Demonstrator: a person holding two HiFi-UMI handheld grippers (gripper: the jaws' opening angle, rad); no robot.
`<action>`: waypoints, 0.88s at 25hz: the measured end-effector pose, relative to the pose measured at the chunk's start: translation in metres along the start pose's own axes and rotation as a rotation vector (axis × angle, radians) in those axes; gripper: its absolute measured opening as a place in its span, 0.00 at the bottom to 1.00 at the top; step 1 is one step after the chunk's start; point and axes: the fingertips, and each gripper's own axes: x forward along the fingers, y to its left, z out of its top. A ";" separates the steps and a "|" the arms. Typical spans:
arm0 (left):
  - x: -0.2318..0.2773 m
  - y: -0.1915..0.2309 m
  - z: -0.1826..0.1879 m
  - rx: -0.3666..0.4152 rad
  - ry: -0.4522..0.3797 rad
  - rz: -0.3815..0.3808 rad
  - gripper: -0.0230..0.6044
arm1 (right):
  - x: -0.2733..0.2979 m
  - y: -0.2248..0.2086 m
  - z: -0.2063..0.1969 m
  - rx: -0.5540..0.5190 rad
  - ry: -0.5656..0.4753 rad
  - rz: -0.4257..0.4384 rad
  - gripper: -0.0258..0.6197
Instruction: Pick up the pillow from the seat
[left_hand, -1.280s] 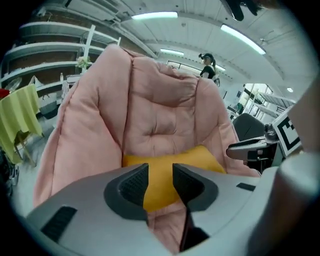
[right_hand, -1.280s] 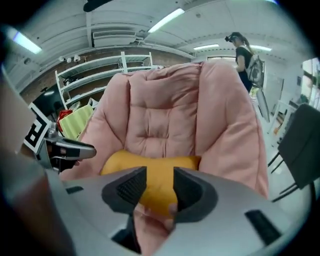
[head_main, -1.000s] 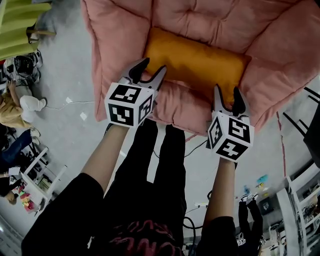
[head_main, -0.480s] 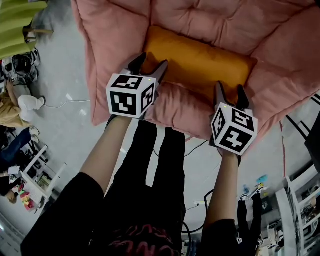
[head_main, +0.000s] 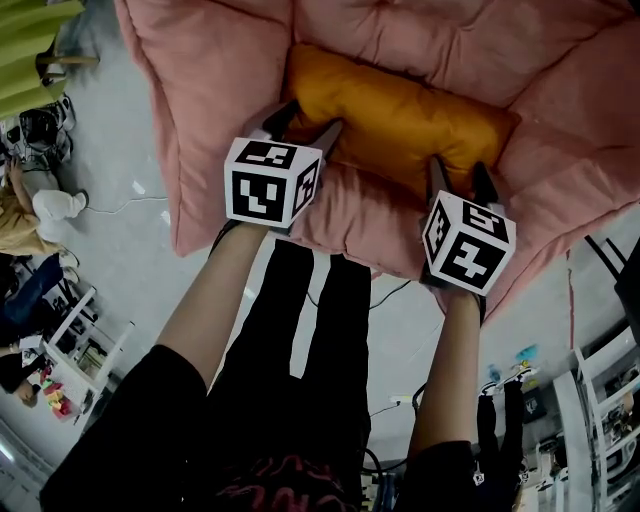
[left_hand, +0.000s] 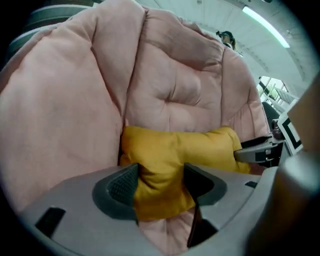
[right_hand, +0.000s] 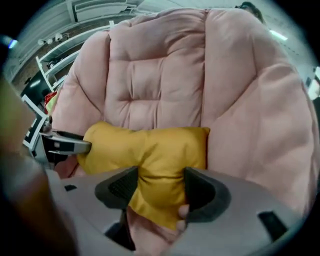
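Note:
An orange-yellow pillow (head_main: 400, 110) lies across the pink cushioned seat (head_main: 450, 40), against its backrest. My left gripper (head_main: 308, 122) is over the pillow's left end and my right gripper (head_main: 458, 172) over its right end. Both sets of jaws are opening. In the left gripper view a bulge of the pillow (left_hand: 170, 150) fills the gap of the left gripper (left_hand: 160, 182), touching both pads. In the right gripper view the pillow (right_hand: 160, 150) bunches likewise between the pads of the right gripper (right_hand: 159, 185). The pillow still rests on the seat.
The seat's thick pink sides (head_main: 200, 120) rise round the pillow. On the floor at the left are a yellow-green chair (head_main: 30, 50), a person sitting (head_main: 35, 215) and a white rack (head_main: 85, 345). Cables (head_main: 395, 405) lie by my legs.
Both grippers have moved forward from the seat's front edge onto the pillow's ends, and their jaws have spread wider around it.

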 end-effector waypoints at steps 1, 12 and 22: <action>0.003 0.000 -0.002 0.000 0.008 -0.001 0.49 | 0.003 0.000 -0.002 -0.004 0.002 -0.001 0.49; 0.020 -0.003 -0.011 0.036 0.025 0.018 0.46 | 0.022 0.001 -0.011 -0.012 0.044 -0.018 0.48; 0.023 -0.012 -0.011 0.076 0.057 0.014 0.31 | 0.024 0.005 -0.010 -0.025 0.018 -0.021 0.36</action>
